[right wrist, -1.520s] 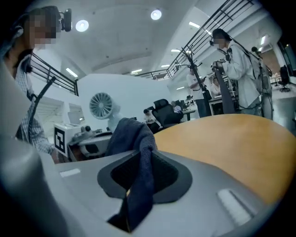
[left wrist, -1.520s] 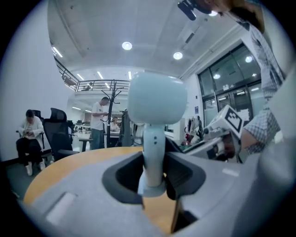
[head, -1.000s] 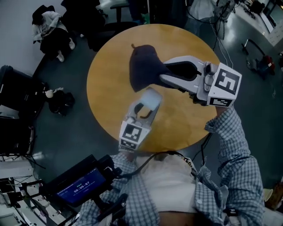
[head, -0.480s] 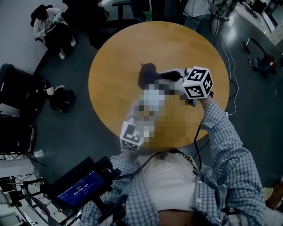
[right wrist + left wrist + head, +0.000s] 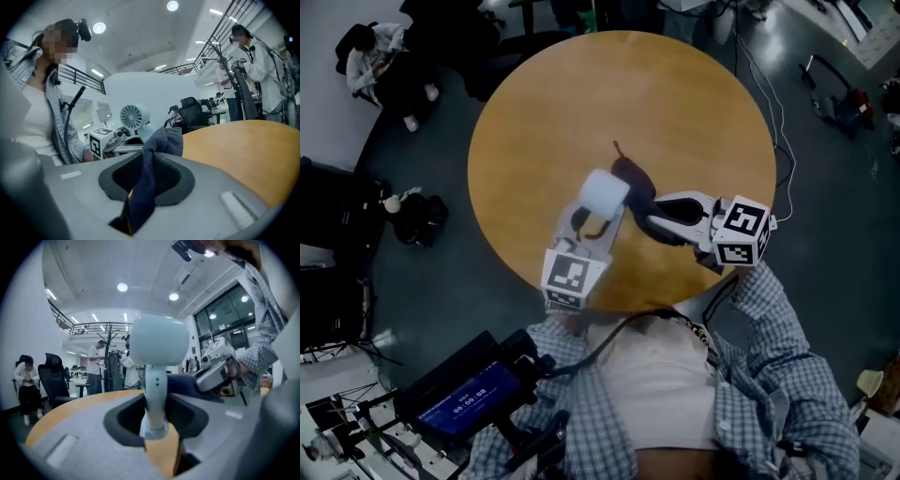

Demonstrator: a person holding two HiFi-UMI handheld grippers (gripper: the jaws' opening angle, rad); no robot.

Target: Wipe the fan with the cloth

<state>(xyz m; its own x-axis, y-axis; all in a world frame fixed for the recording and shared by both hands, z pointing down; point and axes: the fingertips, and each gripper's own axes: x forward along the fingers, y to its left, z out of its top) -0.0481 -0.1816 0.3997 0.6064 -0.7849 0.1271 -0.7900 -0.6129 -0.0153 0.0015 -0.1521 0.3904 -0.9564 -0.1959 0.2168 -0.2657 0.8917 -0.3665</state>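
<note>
Overhead, bench: a round wooden bench on a grey floor; both claws reach in over its near edge.
Fan: a small pale fan stands upright over the near half of the bench, short of its centre, with its stem clamped low down.
Left claw: the left claw is closed on the fan's stem, the rounded back of the head rising above the jaws and hiding much of what lies behind.
Cloth: a dark blue cloth hangs bunched just beside the fan's head, on the side toward the bench's right edge; whether the two touch cannot be told.
Right claw: the right claw is pinched on the cloth, a fold running down between the jaws and a lump standing above them.
In the way: from the right gripper view the cloth covers the fan's lower part, so only its grille shows above.
Wearer: a checked sleeve behind the right claw; a dark device with a lit screen at the waist.
Floor beyond the far left edge: a seated person and a black bag.
Floor beyond the right edge: loose cables.
Background: a standing person by a coat rack and a black office chair.
</note>
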